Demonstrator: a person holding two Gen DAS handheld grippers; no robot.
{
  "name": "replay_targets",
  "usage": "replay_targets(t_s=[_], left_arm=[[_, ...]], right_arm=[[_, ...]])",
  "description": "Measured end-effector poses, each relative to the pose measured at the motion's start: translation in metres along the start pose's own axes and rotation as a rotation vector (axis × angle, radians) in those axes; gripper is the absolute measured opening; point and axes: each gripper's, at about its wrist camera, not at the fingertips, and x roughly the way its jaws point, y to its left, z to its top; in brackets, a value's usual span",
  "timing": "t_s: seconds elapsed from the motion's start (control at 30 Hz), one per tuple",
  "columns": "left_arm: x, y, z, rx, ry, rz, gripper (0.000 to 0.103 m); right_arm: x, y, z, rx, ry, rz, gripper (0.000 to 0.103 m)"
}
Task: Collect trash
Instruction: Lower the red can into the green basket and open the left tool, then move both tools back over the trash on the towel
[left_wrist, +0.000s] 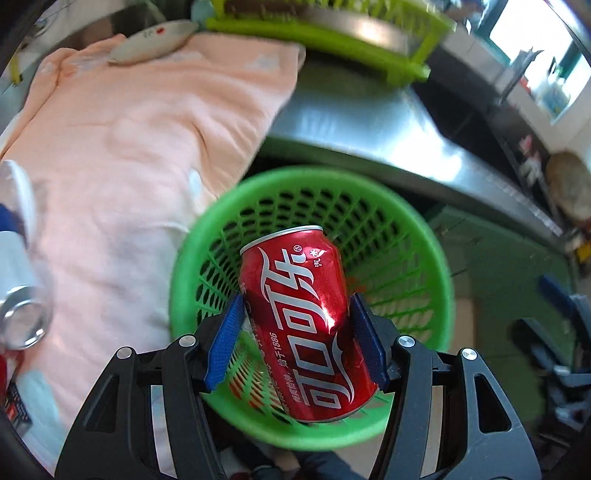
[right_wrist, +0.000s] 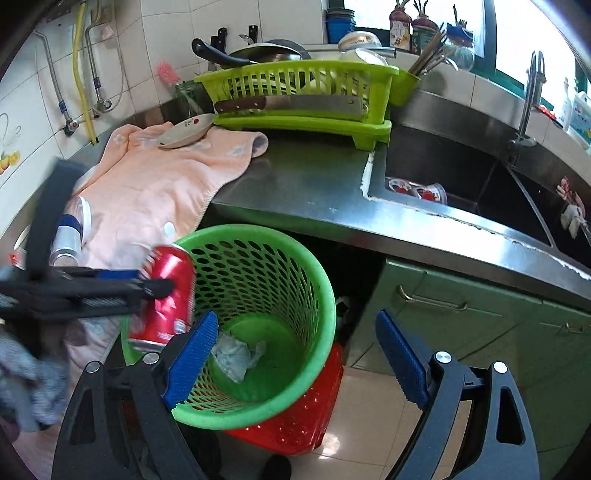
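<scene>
**A:** What is the left wrist view showing?

**B:** The left gripper (left_wrist: 297, 341) is clamping a red soda can (left_wrist: 308, 321) between its two blue pads, one pressing on each side. The can is dented and is hanging directly over the mouth of a green mesh wastebasket (left_wrist: 424, 236). To the left, a peach towel (left_wrist: 147, 122) is lying across a steel counter (left_wrist: 369, 122), and a small dish (left_wrist: 153, 40) is resting on the towel's far end. A silver can (left_wrist: 22, 295) is lying on the towel at the left edge. A lime dish rack (left_wrist: 314, 33) is sitting at the top of the view, blurred.

**A:** And the right wrist view?

**B:** The right gripper (right_wrist: 295, 363) is standing with its fingers spread wide apart and nothing between them, just above the near rim of the same wastebasket (right_wrist: 314, 258). The left gripper (right_wrist: 159, 288) is reaching in from the left, gripping the red can (right_wrist: 168, 295) at the basket's left rim. A crumpled piece of pale paper (right_wrist: 236, 356) is lying at the bottom of the basket. A red basket (right_wrist: 306, 417) is sitting on the floor just behind the green one, partly hidden by it. Beyond, the towel (right_wrist: 155, 188) is covering the counter's (right_wrist: 303, 184) left part, and the dish rack (right_wrist: 303, 103) is holding a cleaver (right_wrist: 291, 105). A sink (right_wrist: 461, 177) is lying to the right, with small plastic cups (right_wrist: 417, 192) inside it.
</scene>
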Motion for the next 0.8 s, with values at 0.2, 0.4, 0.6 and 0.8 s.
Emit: replay_targets(t_s=[0.2, 0.4, 0.6, 0.8], left_arm=[[0.049, 0.003, -0.007, 0.011, 0.094, 0.029, 0.059], [0.069, 0.004, -0.008, 0.004, 0.122, 0.035, 0.063], [0.055, 0.007, -0.011, 0.003, 0.096, 0.029, 0.065], [0.006, 0.012, -0.021, 0.003, 0.013, 0.01, 0.065]], right_arm=[[0.013, -0.008, -0.009, 0.022, 0.036, 0.008, 0.084], [0.021, -0.006, -0.011, 0.019, 0.057, 0.015, 0.084], [0.019, 0.0, -0.01, 0.012, 0.057, 0.018, 0.084], [0.009, 0.016, -0.007, 0.01, 0.035, 0.039, 0.084]])
